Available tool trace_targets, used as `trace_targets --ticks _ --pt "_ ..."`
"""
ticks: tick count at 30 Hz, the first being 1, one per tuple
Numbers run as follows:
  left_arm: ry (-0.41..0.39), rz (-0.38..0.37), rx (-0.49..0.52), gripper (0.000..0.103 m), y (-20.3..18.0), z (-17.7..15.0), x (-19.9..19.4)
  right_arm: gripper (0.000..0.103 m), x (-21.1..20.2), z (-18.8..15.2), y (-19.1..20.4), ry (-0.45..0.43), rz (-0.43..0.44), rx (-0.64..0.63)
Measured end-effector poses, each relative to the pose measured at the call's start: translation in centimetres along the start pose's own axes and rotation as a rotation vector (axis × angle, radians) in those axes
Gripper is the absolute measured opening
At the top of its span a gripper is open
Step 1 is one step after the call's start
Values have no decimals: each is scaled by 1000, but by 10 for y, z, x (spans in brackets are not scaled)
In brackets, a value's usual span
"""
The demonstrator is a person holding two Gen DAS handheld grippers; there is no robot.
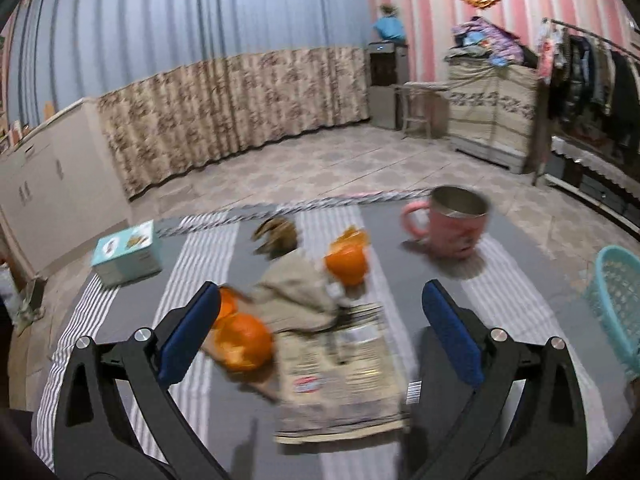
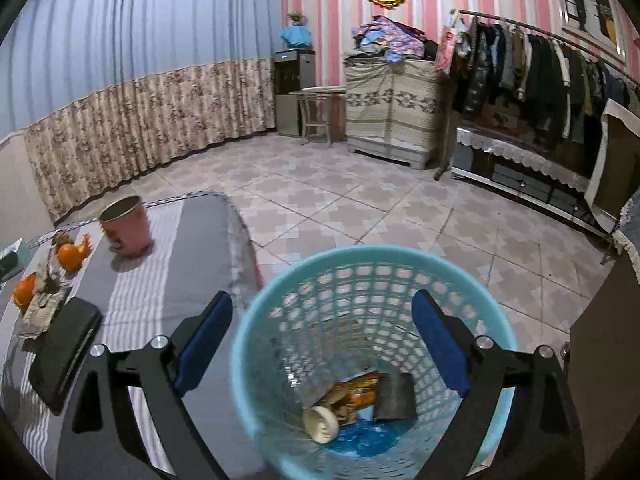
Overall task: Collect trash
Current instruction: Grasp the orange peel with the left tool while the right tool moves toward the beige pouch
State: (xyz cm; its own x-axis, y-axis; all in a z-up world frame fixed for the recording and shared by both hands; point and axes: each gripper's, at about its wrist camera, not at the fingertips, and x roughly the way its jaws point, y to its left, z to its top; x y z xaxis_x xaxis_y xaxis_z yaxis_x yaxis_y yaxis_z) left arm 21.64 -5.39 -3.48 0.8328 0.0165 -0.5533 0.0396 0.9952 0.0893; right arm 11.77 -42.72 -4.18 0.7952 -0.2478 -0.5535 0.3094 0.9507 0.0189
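Though perforated, round plastic basket [image 2: 496, 320].

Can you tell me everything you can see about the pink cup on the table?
The pink cup is a mug with one loop handle on its side and a shiny, metal-looking inside. It stands upright and looks empty as far as the view shows. It has a blurry picture on its side. It sits on the grey striped tablecloth near the table's far edge, apart from the orange peels. Nothing but the cloth touches it.
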Motion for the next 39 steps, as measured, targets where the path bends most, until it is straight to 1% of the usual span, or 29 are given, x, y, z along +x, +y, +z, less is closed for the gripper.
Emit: trace_targets --ticks 2,5,8,10,11,14,16,17,18,19,21,22,24,26,27,30,32,34,39 --pt "27 15 -16 97 20 -9 13 89 0 -2 12 5 13 -19" --pt "67 16 -36 96 38 -16 31 89 -1 -3 28 6 20 -56" --pt "120 20 -47 91 52 -21 51 89 2 -4 39 15 29 -77" --pt "149 18 -58 89 56 -26 57 89 5 -5 44 25 36 -83" --pt "157 17 -62 86 58 -29 60 89 7 -6 48 31 37 -87" --pt "182 -13 -73 80 60 -33 66 89 10 -8 57 44 31 -114" --pt "201 -33 -64 72 58 -35 70 89 11 -7 62 47 27 -126" --pt "206 -39 -63 66 58 -37 72 89 12 -7 64 48 27 -123" --pt "215 -51 -66 57 58 -38 74 89 12 -6 65 49 29 -110" --pt "220 -60 -69 52 59 -38 75 89 12 -5 66 51 36 -98" --pt "213 -70 -74 41 60 -37 73 89 13 -2 68 59 56 -69" --pt "209 -78 -77 39 61 -37 72 89 14 -1 73 66 67 -60" --pt "204 -66 -73 35 65 -36 69 89 14 0 83 68 74 -67" --pt "200 -60 -69 35 71 -33 64 89 14 1 96 67 75 -78" --pt "186 -62 -66 35 74 -30 59 89 13 1 101 67 77 -81" --pt "127 -40 -38 35 86 -18 45 89 14 3 117 74 85 -79" --pt "90 -38 -40 35 99 -9 39 89 15 4 131 81 96 -76" --pt "64 -32 -48 35 113 0 38 89 15 4 146 85 105 -78" --pt "19 -9 -49 35 133 7 44 89 16 3 189 101 141 -104"
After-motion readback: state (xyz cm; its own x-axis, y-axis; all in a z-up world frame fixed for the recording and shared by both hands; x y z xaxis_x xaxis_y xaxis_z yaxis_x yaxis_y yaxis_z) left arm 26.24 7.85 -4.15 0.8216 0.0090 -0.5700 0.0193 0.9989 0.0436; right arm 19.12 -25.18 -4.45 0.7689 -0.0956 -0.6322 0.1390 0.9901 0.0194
